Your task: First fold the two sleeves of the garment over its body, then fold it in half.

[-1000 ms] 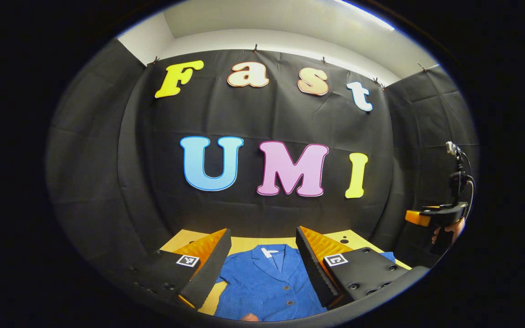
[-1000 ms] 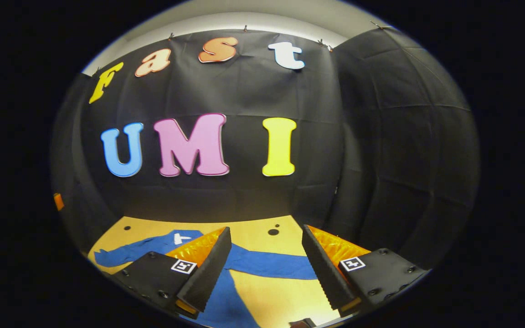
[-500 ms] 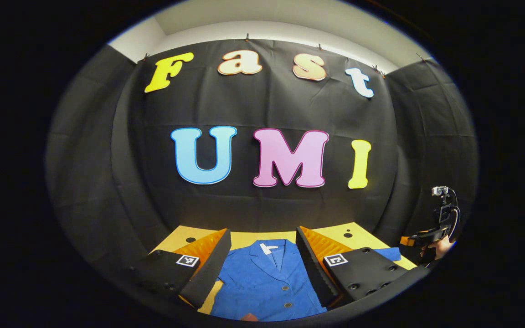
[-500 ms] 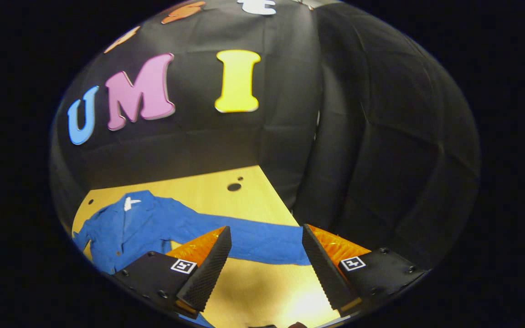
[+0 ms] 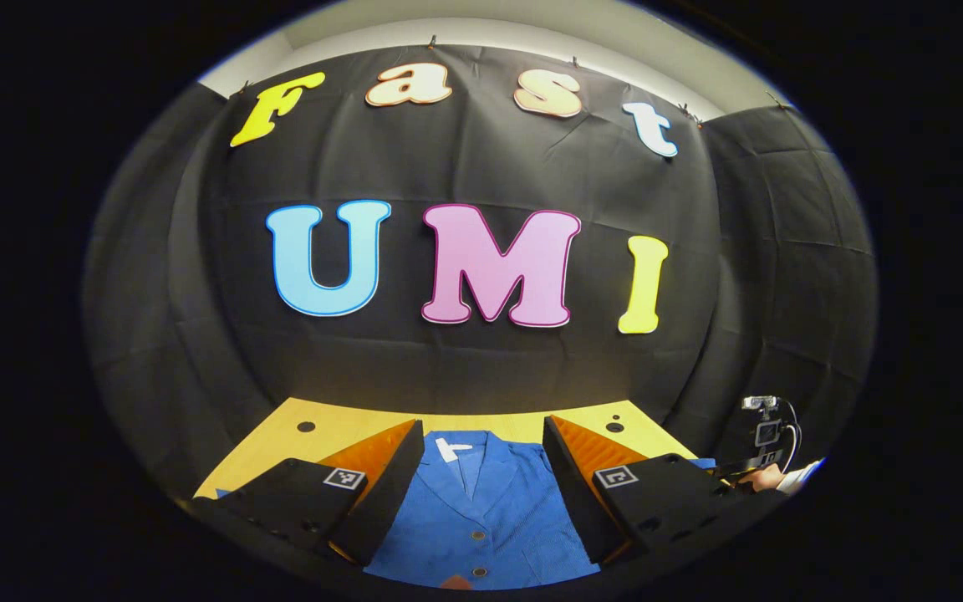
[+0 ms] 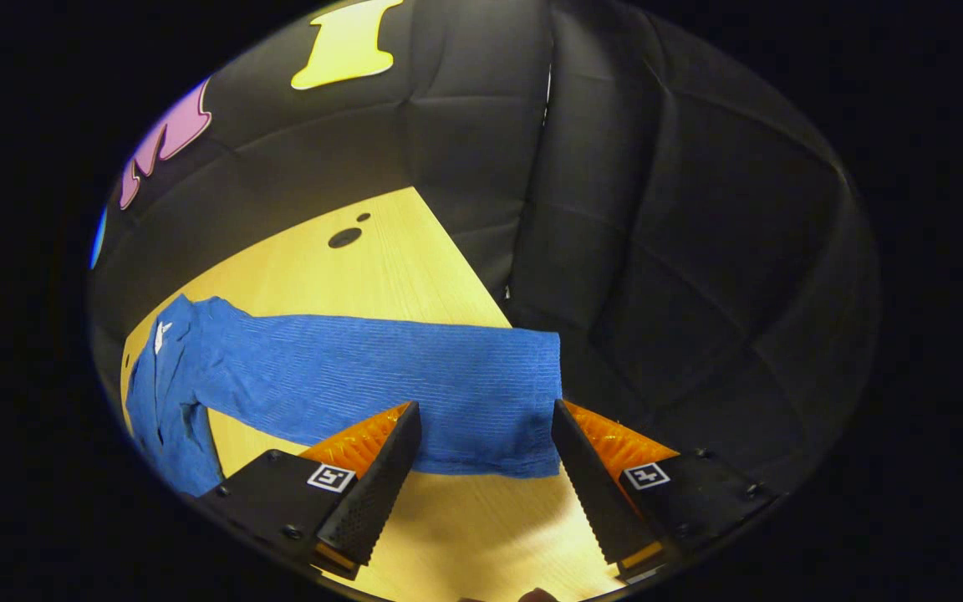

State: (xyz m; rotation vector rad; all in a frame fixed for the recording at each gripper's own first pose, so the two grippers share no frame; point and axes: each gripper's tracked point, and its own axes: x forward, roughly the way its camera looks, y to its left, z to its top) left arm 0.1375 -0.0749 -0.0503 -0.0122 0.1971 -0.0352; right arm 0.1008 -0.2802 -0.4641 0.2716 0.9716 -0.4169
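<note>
The right gripper (image 6: 486, 485) is hanging with its jaws spread wide and holding nothing, pointing down at the cuff end of the right sleeve (image 6: 381, 376), which is lying flat just beyond the fingertips. The left gripper (image 5: 481, 485) is likewise gaping and empty, hovering above the collar (image 5: 473, 456) and chest of the shirt (image 5: 481, 527). In the left gripper view the right gripper (image 5: 761, 447) is showing small at the far right edge, with a hand around it. The shirt is lying face up on a yellow wooden table (image 6: 398, 259), the sleeve stretching straight out sideways to the table's right edge. It is a bright blue, finely ribbed, button-front shirt with a white tag inside the neck. It is looking light, thin and limp, so it will probably sag and crease when lifted rather than keep its shape. The best place to pinch seems to be the cuff edge, catching both layers, before carrying the sleeve across the body.
</note>
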